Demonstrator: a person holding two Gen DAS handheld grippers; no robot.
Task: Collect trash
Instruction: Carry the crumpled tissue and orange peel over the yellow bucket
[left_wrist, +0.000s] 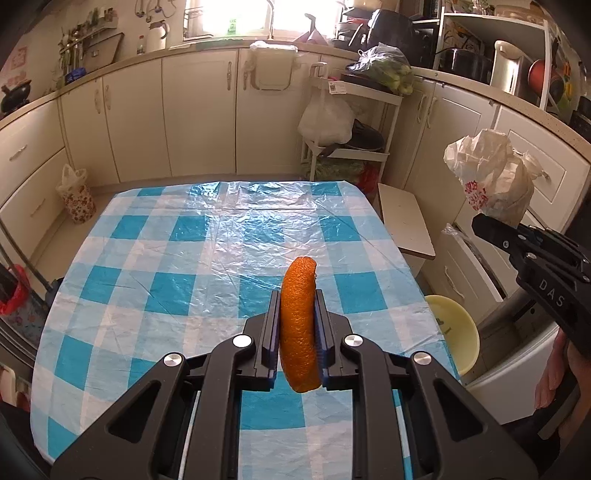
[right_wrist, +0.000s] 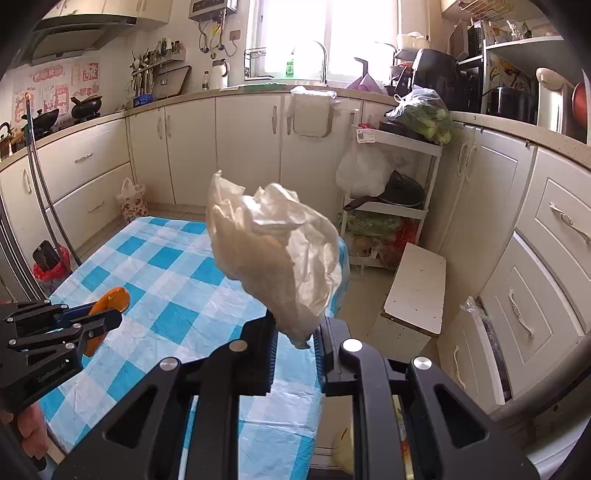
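My left gripper (left_wrist: 298, 328) clamps an orange peel (left_wrist: 300, 325) on edge at lower centre of its view, above the blue-checked table (left_wrist: 177, 258). My right gripper (right_wrist: 293, 336) pinches the bottom of a crumpled white bag (right_wrist: 273, 251), which rises through mid-frame beyond the table's right edge. A yellow bowl (left_wrist: 452, 332) sits low at right of the table, a white stool (right_wrist: 417, 288) further right.
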